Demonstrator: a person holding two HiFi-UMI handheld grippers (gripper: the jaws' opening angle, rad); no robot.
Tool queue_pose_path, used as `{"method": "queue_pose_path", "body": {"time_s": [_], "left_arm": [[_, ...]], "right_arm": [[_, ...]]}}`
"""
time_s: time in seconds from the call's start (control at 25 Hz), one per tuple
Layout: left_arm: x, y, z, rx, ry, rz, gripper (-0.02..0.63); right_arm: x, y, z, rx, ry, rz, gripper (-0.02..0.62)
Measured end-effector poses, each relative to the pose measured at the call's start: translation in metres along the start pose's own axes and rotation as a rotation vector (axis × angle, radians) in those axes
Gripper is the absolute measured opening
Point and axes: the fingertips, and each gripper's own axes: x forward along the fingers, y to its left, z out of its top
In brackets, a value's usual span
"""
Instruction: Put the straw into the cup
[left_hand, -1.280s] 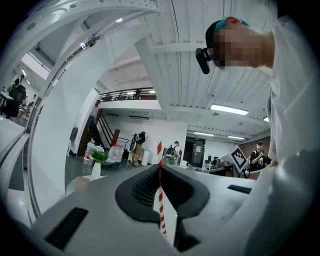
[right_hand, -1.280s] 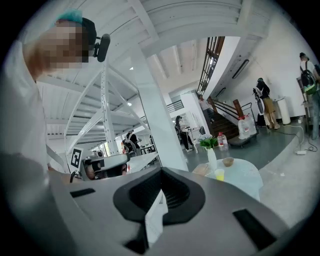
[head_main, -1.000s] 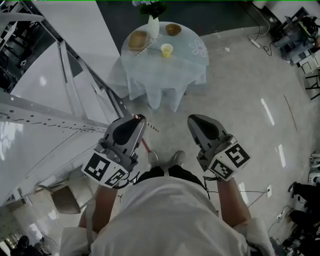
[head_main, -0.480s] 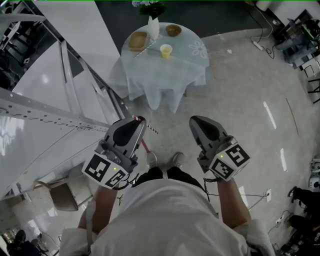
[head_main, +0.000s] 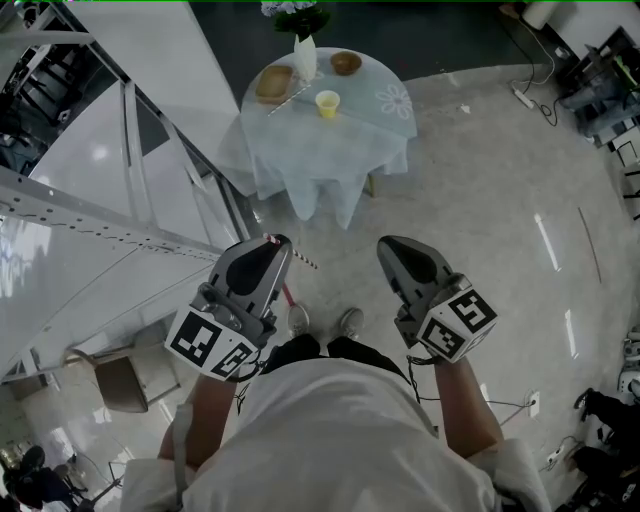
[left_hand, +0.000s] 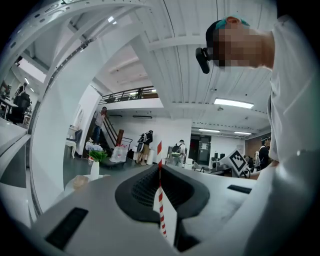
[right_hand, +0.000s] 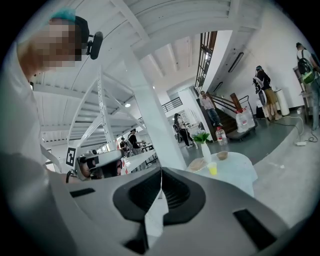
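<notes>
The red-and-white striped straw (left_hand: 160, 200) stands upright in the middle of the left gripper view, pinched between the pressed-together jaws of the left gripper (left_hand: 160, 167). In the head view, its striped end pokes out just right of that gripper's tip, in the centre of the frame. The left gripper sits at lower left of centre there. The right gripper (head_main: 392, 245) is beside it at lower right of centre, apart from it; in its own view its jaws are pressed together with nothing between them.

The yellow cup (head_main: 327, 103) stands well apart from both grippers, at the top centre of the head view, on a round table (head_main: 330, 150) covered with a pale cloth. Near the cup are a white vase (head_main: 305, 55) with greenery, a brown bowl (head_main: 346, 62) and a wooden dish (head_main: 274, 82). In the right gripper view the cup shows right of centre. The person's shoes (head_main: 298, 320) show on the grey floor between the grippers.
</notes>
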Motion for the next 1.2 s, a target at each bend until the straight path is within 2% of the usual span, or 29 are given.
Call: {"method": "queue_pose_path", "body": {"time_s": [0.56, 0.92, 1.2], "left_arm": [[0.035, -0.04, 0.002, 0.032, -0.011, 0.026, 0.029], [0.05, -0.033, 0.001, 0.028, -0.027, 0.043, 0.029], [0.067, -0.009, -0.001, 0.015, -0.043, 0.059, 0.029]], "right_arm": [[-0.05, -0.04, 0.014, -0.002, -0.038, 0.018, 0.021], [-0.05, -0.053, 0.02, -0.017, -0.058, 0.031, 0.022], [-0.033, -0.071, 0.026, -0.024, -0.05, 0.032, 0.023]]}}
